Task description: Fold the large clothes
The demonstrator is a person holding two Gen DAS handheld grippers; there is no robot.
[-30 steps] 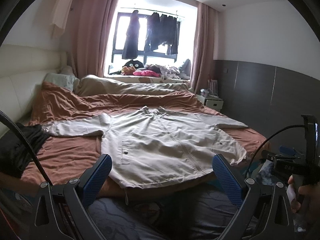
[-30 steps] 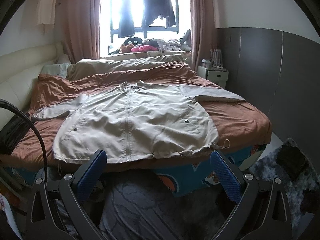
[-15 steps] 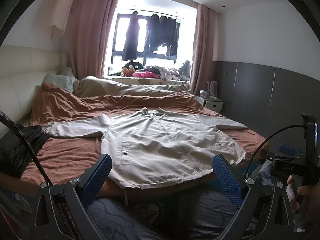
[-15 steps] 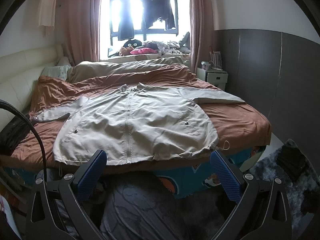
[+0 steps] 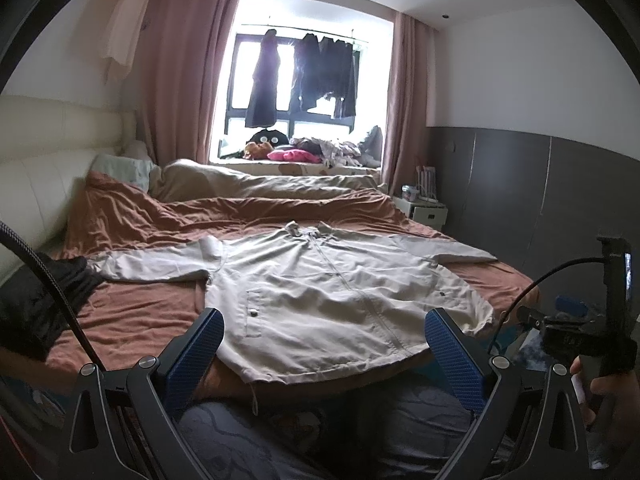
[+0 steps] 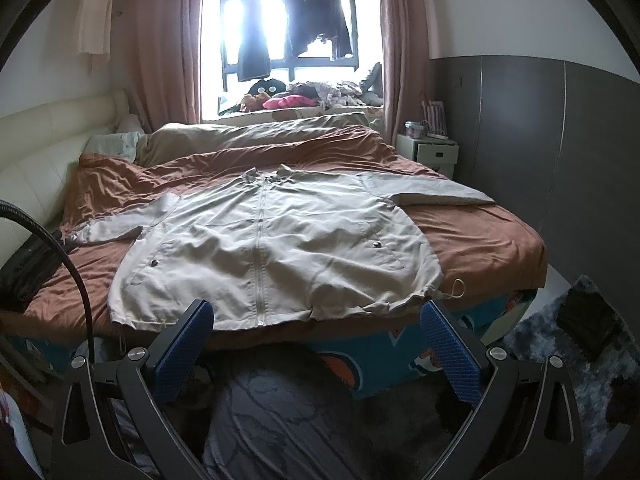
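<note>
The bed (image 6: 500, 236), under a rumpled rust-brown cover, fills the middle of both views, with a cream padded headboard (image 5: 36, 184) along the left edge of the frame. Spread flat across it, zipped and front up, lies the beige jacket (image 6: 276, 240), its sleeves out to either side and its hem at the near bed edge. A heap of black cloth (image 5: 36, 300) sits on the bed at left, just beside the left sleeve cuff. A white nightstand (image 6: 434, 154) stands at right by the grey wall panels. Dark clothes (image 6: 304, 24) hang in the bright window at top centre. The left hand-held gripper (image 5: 324, 344) and the right hand-held gripper (image 6: 318, 338) both hover before the hem, jaws spread wide, holding nothing.
</note>
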